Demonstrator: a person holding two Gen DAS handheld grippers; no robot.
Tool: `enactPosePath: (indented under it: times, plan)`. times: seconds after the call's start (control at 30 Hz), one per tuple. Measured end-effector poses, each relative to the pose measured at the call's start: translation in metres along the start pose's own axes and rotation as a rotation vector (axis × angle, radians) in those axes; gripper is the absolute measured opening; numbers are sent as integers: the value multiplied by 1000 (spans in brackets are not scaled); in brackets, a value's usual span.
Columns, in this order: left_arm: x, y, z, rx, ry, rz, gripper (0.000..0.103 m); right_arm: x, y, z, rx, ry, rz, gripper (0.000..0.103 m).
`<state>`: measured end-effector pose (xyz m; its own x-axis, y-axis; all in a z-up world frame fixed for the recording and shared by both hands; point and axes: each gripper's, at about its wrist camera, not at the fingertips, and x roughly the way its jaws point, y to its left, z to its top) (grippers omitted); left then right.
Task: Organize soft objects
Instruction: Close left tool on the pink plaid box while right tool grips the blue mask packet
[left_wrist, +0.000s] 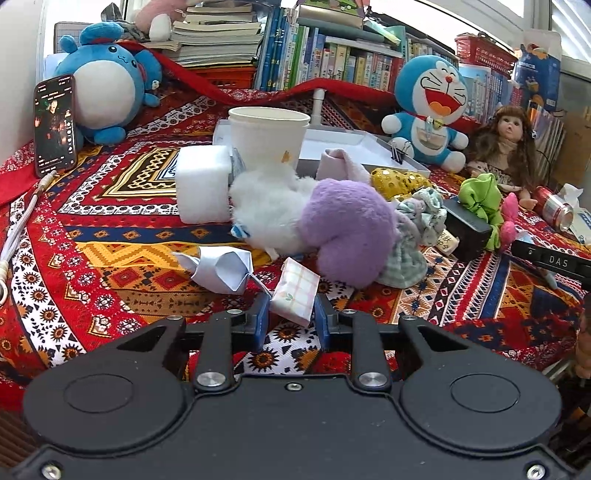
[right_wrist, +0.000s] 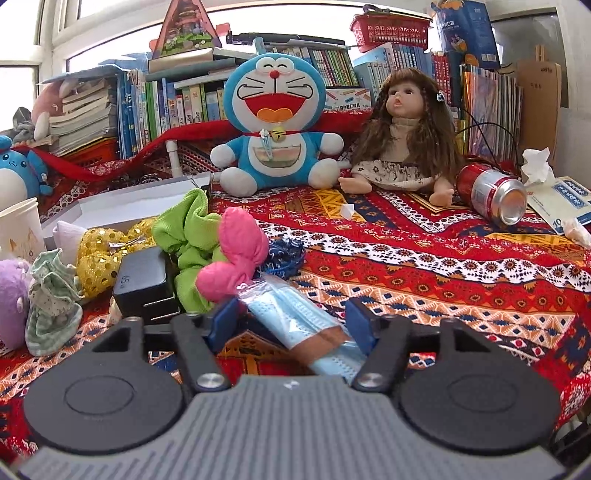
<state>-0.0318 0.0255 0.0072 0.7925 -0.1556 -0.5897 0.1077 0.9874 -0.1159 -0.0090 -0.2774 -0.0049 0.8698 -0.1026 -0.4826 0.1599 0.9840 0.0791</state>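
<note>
A small tissue pack (left_wrist: 295, 291) with a pink plaid print sits between the blue pads of my left gripper (left_wrist: 291, 317), which is shut on it just above the patterned cloth (left_wrist: 110, 236). Beyond it lie a purple plush (left_wrist: 347, 229), a white fluffy toy (left_wrist: 269, 206) and a folded paper (left_wrist: 221, 269). In the right wrist view a blue face mask in a clear wrapper (right_wrist: 295, 317) lies slantwise between the fingers of my right gripper (right_wrist: 291, 317). Those jaws stand apart, and the left pad is clear of the wrapper.
A paper cup (left_wrist: 267, 136), a white foam block (left_wrist: 203, 184) and a white tray (left_wrist: 354, 147) stand behind the pile. A black charger (right_wrist: 144, 284), green scrunchie (right_wrist: 188, 236), pink puffy piece (right_wrist: 236, 254), Doraemon plush (right_wrist: 273, 125), doll (right_wrist: 402, 140) and red can (right_wrist: 491, 195) are in the right view.
</note>
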Motion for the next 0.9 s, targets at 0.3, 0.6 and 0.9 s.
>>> enactPosePath:
  times: [0.3, 0.6, 0.9]
  plan:
    - [-7, -7, 1, 34, -31, -46, 38, -7, 5, 1, -16, -9, 6, 50]
    - [5, -7, 7, 23, -22, -35, 38, -12, 9, 3, -20, -16, 24, 48]
    - [18, -8, 7, 25, -2, 3, 23, -17, 17, 5, -31, -25, 69, 46]
